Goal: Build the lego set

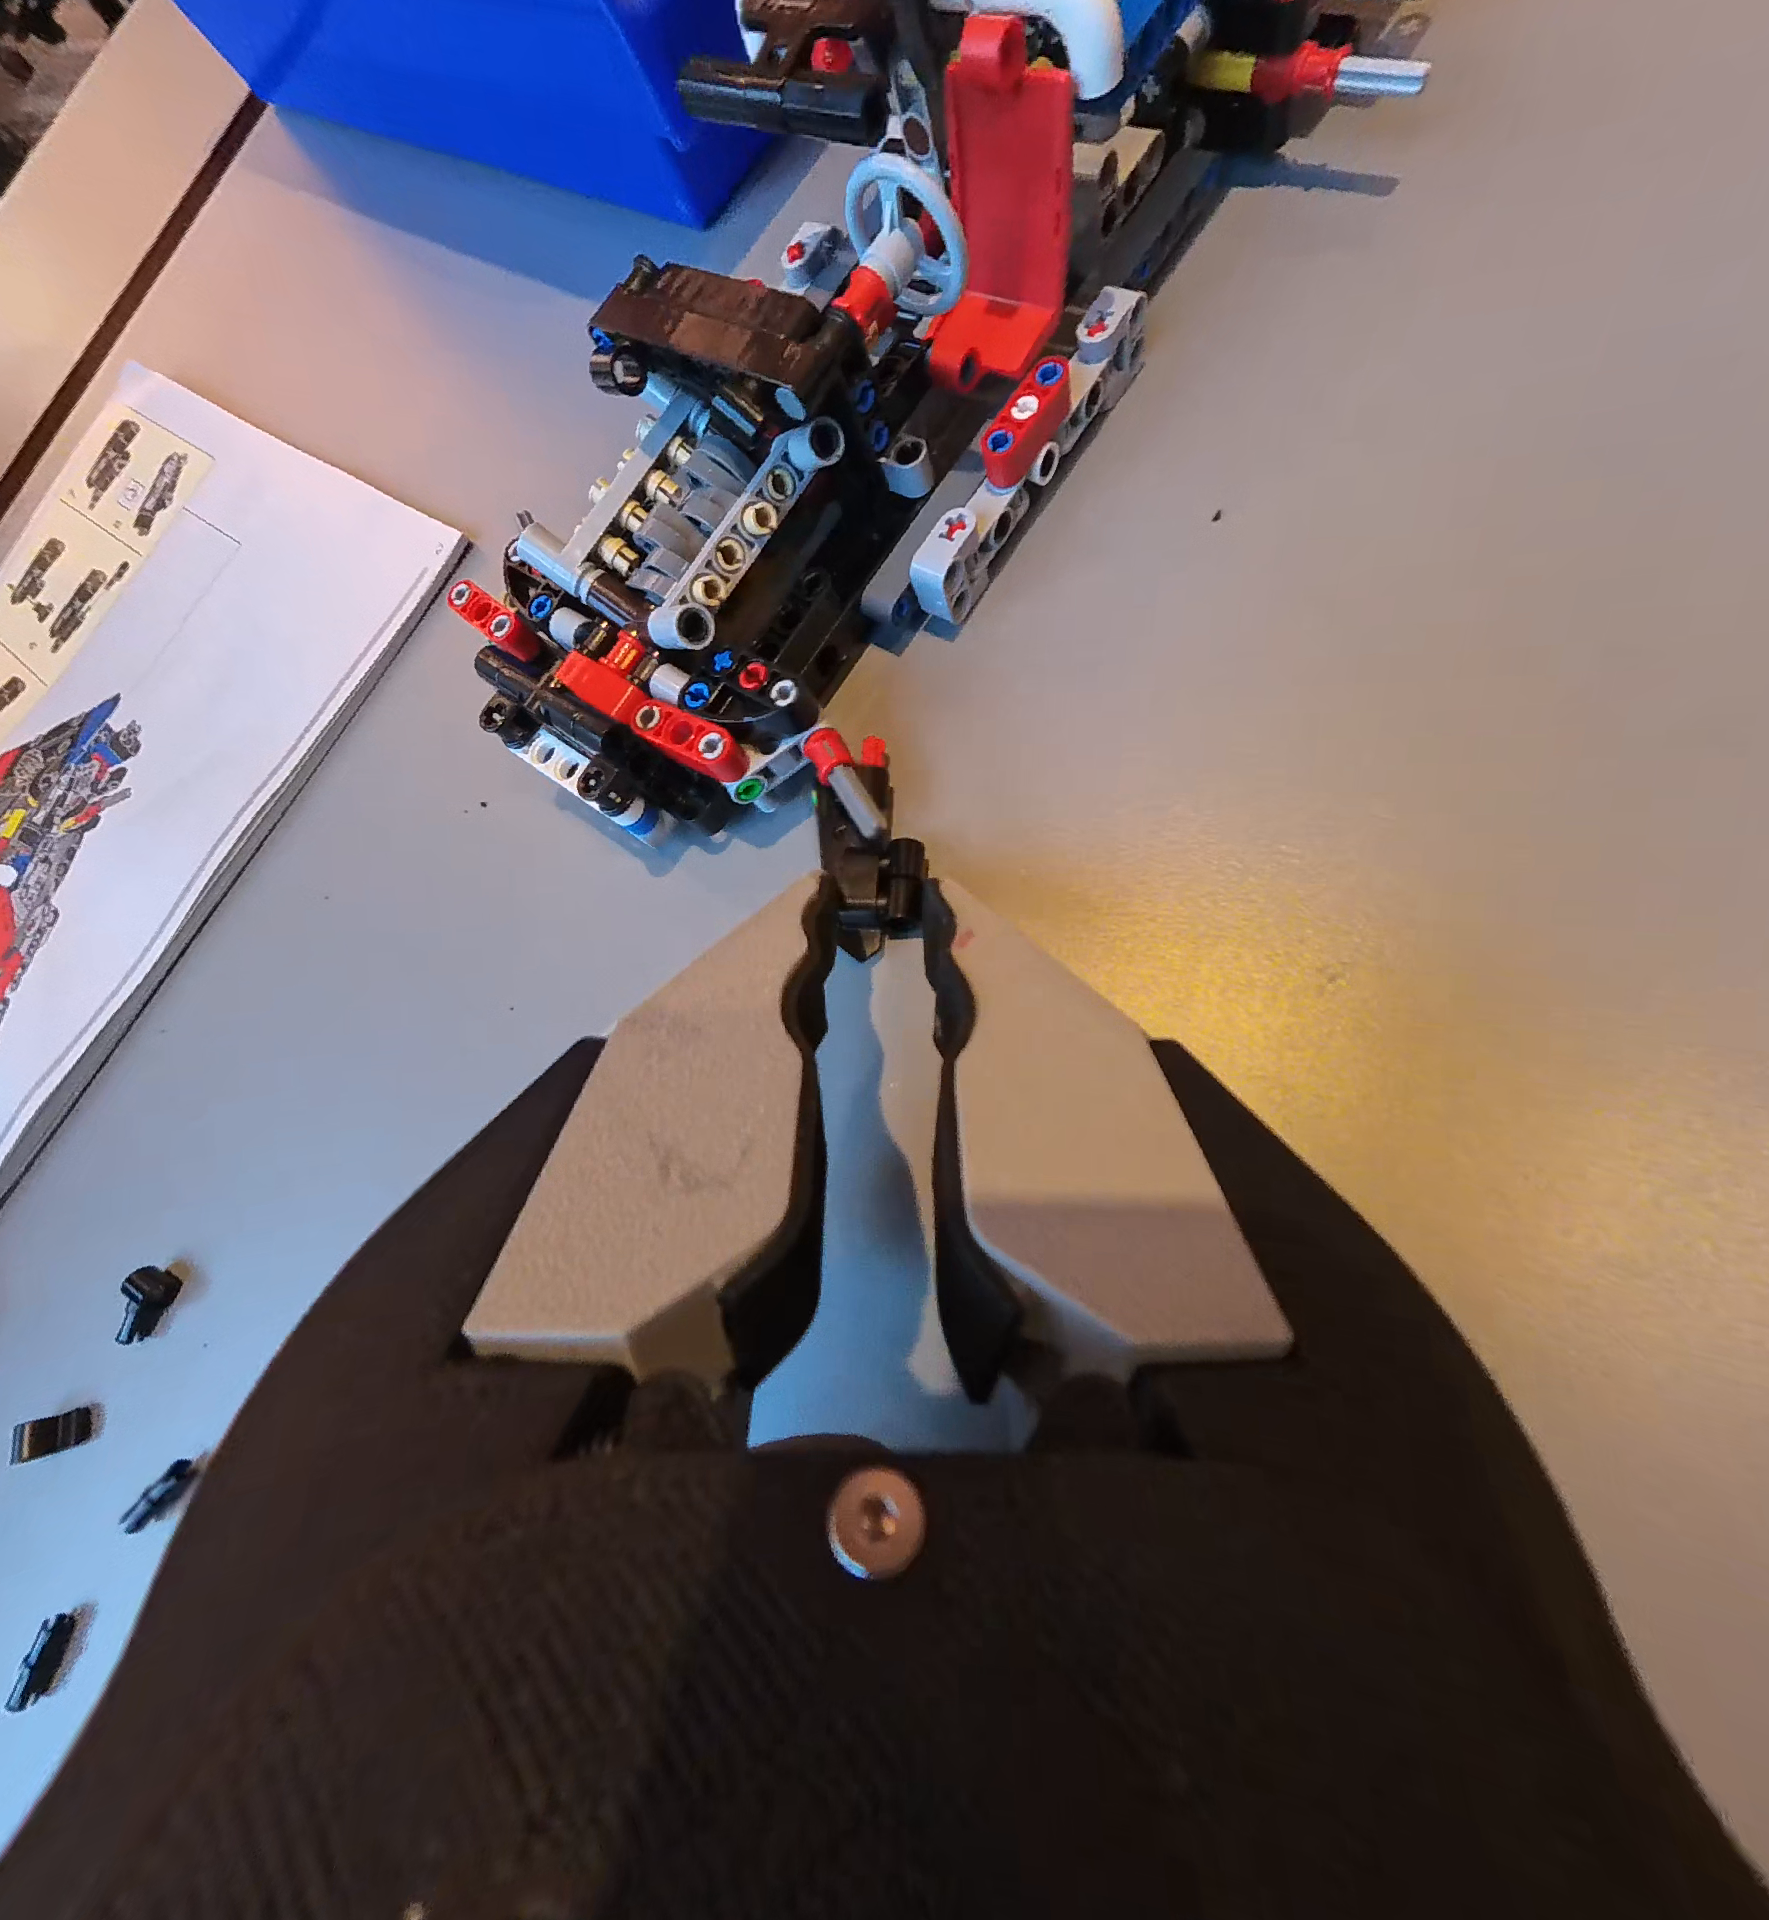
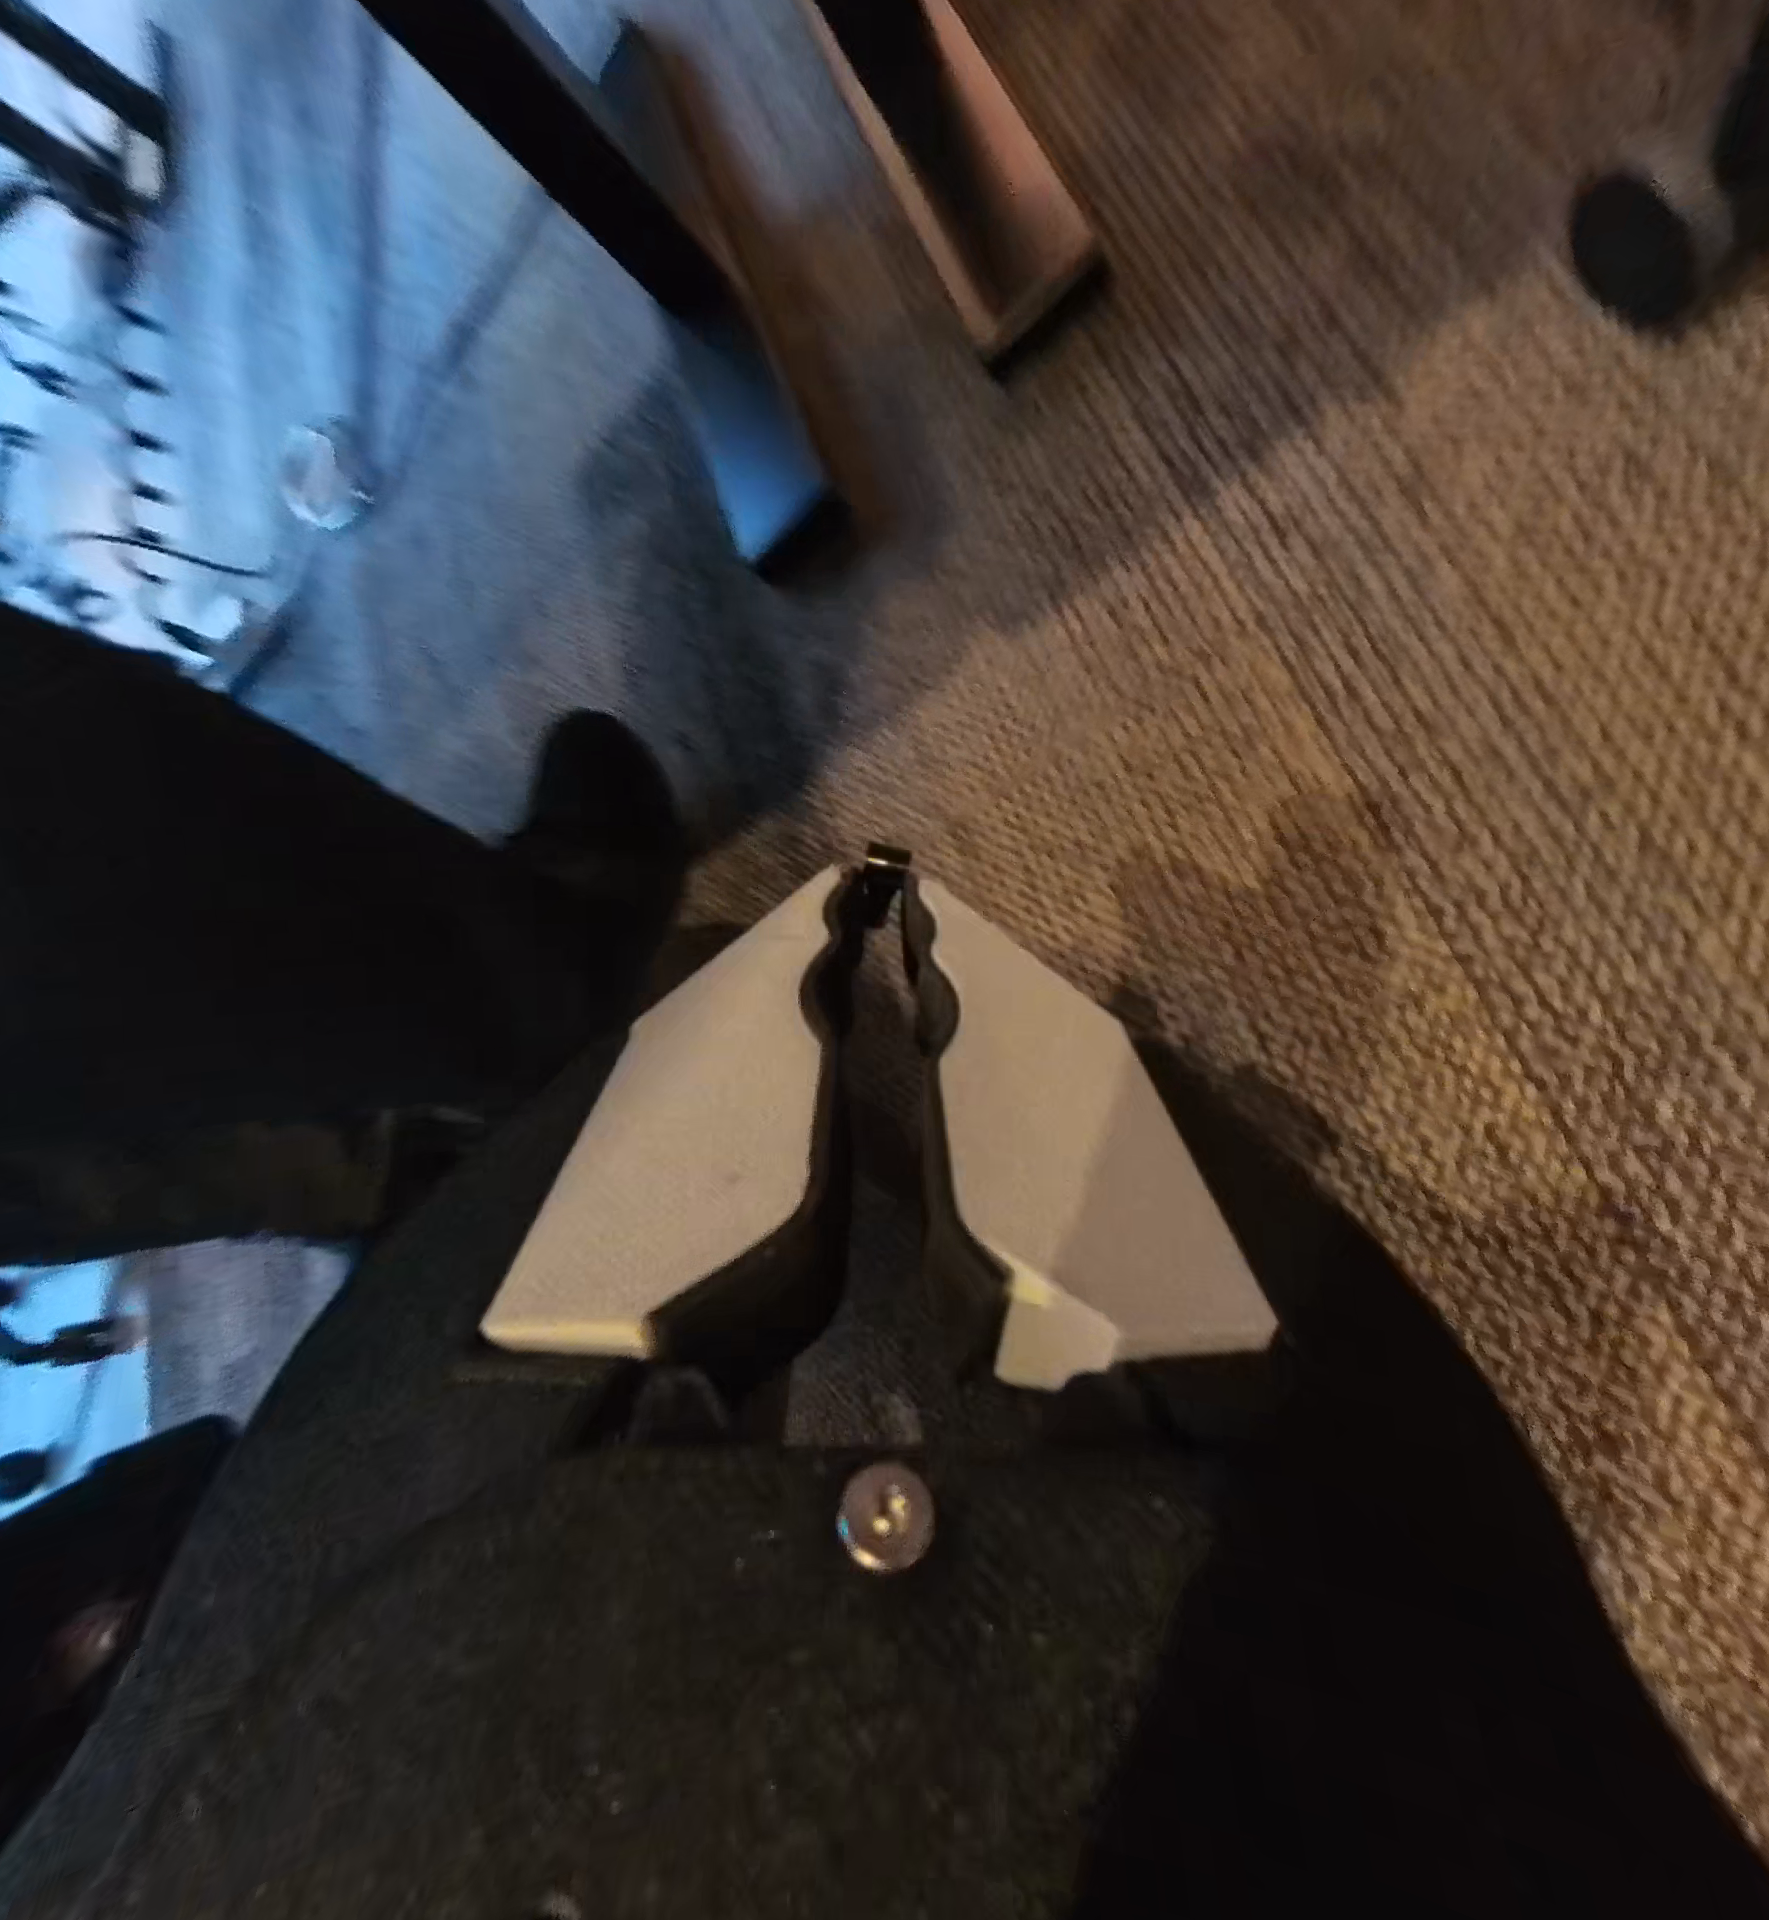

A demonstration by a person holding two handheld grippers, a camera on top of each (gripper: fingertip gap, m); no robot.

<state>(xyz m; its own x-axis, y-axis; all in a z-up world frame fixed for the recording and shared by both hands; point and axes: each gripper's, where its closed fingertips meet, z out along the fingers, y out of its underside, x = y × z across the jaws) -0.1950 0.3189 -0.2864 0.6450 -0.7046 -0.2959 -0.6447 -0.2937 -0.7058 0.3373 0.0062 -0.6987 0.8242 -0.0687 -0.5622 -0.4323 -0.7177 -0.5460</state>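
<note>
Here, left tongs (image 1: 872,914) grasping black connector (image 1: 880,883), right tongs (image 2: 882,904) pinching small black piece (image 2: 882,873).

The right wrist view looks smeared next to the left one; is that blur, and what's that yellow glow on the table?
Right wrist view: motion blur streaks the carpet. Left wrist view: the model is sharp, warm yellow light falls across the grey table, edges bend from the wide lens.

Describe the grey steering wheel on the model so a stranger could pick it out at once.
Start at the long half-built lego vehicle lying on the grey table, beside the blue bin. Go to its middle, just left of the upright red seat. The steering wheel is the only light grey spoked ring there, tilted on a red-collared shaft.
</note>
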